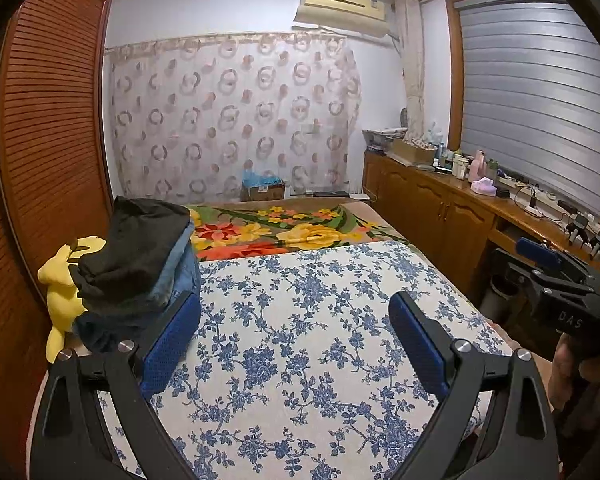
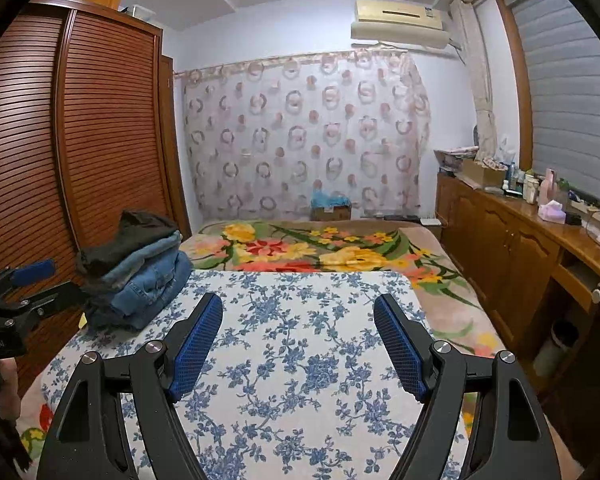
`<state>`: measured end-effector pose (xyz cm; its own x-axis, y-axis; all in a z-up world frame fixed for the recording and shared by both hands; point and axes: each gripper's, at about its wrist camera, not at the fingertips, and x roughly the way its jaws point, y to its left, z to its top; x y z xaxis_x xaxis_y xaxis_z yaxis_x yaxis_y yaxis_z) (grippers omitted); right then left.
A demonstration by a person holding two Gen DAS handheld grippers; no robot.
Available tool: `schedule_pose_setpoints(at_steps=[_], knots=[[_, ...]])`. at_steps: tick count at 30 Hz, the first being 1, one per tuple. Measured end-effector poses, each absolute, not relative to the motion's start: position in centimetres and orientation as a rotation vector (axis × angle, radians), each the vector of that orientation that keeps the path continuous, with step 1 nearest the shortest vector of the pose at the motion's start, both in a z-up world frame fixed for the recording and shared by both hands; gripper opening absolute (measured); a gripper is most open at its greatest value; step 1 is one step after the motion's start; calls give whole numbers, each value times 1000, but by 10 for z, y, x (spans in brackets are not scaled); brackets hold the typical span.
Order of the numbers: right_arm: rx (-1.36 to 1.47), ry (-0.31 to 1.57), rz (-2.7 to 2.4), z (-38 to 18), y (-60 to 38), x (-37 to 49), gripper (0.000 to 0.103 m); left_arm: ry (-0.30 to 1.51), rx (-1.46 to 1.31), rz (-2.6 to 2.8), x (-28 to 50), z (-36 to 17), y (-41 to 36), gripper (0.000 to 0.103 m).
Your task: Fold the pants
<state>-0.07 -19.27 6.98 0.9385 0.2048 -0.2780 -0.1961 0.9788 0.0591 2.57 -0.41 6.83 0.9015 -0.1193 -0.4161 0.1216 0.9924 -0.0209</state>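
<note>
At the far left we see the slatted wooden wardrobe (image 2: 100, 128) running along the side of the bed; against it, on the left edge of the blue-flowered sheet (image 2: 308, 360), sits the stack of folded pants (image 2: 140, 276), a dark pair on top of several denim ones; in the left wrist view a yellow cloth (image 1: 62, 292) pokes out beside and behind that stack.

Our left gripper (image 1: 294, 344) hangs over the sheet with its blue pads spread wide and nothing between them; its left pad stands just in front of the bottom of the stack, though we cannot tell whether it touches the fabric.

Moving right, the middle of the sheet lies bare and flat, with the bright flowered blanket (image 2: 320, 252) beyond it; our right gripper (image 2: 298, 344) hovers above this part, its fingers likewise wide apart and holding nothing.

Farther right the wooden cabinet (image 2: 500, 232) runs along the window wall, its top crowded with bottles and boxes; the window blind (image 2: 572, 92) hangs above it.
</note>
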Motion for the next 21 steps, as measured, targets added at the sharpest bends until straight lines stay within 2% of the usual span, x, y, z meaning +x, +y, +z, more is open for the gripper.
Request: schedule_pose_setpoints(at_steps=[21], knots=[[26,287,214,70,-195,-1,80,430,4,-122,26,68,-3,96]])
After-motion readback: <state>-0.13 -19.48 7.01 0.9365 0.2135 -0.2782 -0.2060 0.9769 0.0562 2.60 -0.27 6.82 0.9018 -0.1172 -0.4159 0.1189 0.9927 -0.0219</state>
